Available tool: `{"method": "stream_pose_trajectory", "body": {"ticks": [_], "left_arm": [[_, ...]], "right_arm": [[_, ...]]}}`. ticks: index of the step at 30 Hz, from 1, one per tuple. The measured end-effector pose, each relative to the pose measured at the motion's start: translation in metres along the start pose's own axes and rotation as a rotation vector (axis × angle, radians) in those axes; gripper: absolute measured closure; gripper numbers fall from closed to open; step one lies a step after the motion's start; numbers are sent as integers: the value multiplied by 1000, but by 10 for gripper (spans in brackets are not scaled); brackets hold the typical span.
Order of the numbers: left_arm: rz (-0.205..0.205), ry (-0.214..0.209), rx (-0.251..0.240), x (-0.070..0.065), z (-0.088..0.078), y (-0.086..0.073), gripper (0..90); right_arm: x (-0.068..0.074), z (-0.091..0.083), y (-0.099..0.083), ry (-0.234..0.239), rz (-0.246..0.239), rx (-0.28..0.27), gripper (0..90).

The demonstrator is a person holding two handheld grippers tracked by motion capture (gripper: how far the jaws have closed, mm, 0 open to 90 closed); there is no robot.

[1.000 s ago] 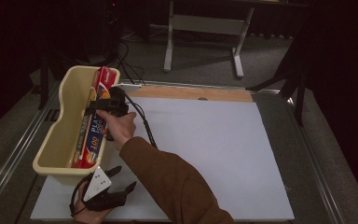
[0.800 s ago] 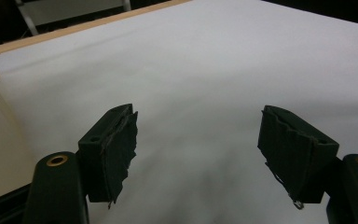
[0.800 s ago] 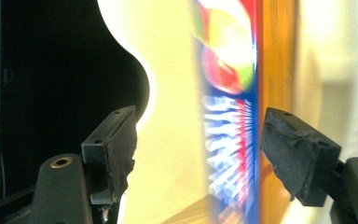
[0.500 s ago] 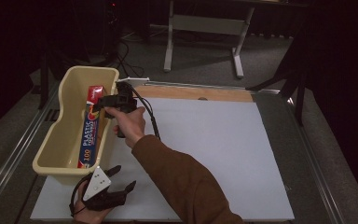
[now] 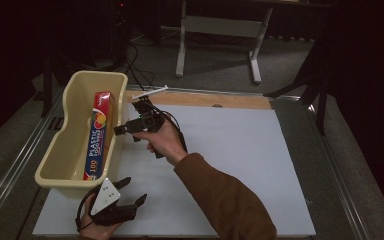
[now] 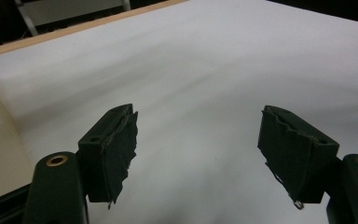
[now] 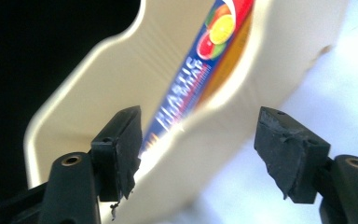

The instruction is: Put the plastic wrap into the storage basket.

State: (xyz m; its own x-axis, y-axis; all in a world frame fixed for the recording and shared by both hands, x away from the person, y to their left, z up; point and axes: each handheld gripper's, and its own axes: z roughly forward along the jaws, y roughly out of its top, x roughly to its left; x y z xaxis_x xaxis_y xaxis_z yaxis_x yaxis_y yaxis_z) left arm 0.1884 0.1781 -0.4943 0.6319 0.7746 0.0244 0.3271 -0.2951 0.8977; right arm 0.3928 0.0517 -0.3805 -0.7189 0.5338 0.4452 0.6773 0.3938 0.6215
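Observation:
A long blue and red plastic food wrap box (image 5: 97, 135) lies lengthwise inside a cream plastic basket (image 5: 67, 90) at the table's left. My right gripper (image 5: 125, 131) hovers just right of the basket's rim, pointing at it. Its jaws have just been opening and nothing is between them. In the right gripper view the open gripper (image 7: 198, 149) frames the basket wall (image 7: 121, 70) and the box (image 7: 200, 60) beyond. My left gripper (image 5: 132, 192) rests open near the front edge, below the basket. In its own view that gripper (image 6: 198, 154) is over bare white sheet.
A white sheet (image 5: 240, 150) covers most of the table, with a wooden strip (image 5: 205, 99) along its far edge. A thin white stick (image 5: 150, 91) lies by the basket's far right corner. A cable trails from the right gripper over the sheet.
My right hand has drawn back rightward out of the basket. The box, earlier propped against the right wall under the gripper, now lies free in the basket. The left gripper stayed put.

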Motion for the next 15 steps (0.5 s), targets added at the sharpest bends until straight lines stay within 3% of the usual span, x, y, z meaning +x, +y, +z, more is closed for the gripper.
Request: {"method": "stream_pose_trajectory", "body": {"ticks": [2,5,8,15], "left_arm": [[3,0,3,-1,0,0,278],[1,1,4,-1,1,0,278],[-2,0,5,-1,0,0,278],[-3,-2,8,-1,1,0,277]], "right_arm": [[-1,-9,-11,-43,-131,-7,298],[-4,-23,-27,-75,-240,-18,297],[-10,-39,-44,-123,-321,-25,295],[-26,-76,-85,-190,-433,-59,283]]}}
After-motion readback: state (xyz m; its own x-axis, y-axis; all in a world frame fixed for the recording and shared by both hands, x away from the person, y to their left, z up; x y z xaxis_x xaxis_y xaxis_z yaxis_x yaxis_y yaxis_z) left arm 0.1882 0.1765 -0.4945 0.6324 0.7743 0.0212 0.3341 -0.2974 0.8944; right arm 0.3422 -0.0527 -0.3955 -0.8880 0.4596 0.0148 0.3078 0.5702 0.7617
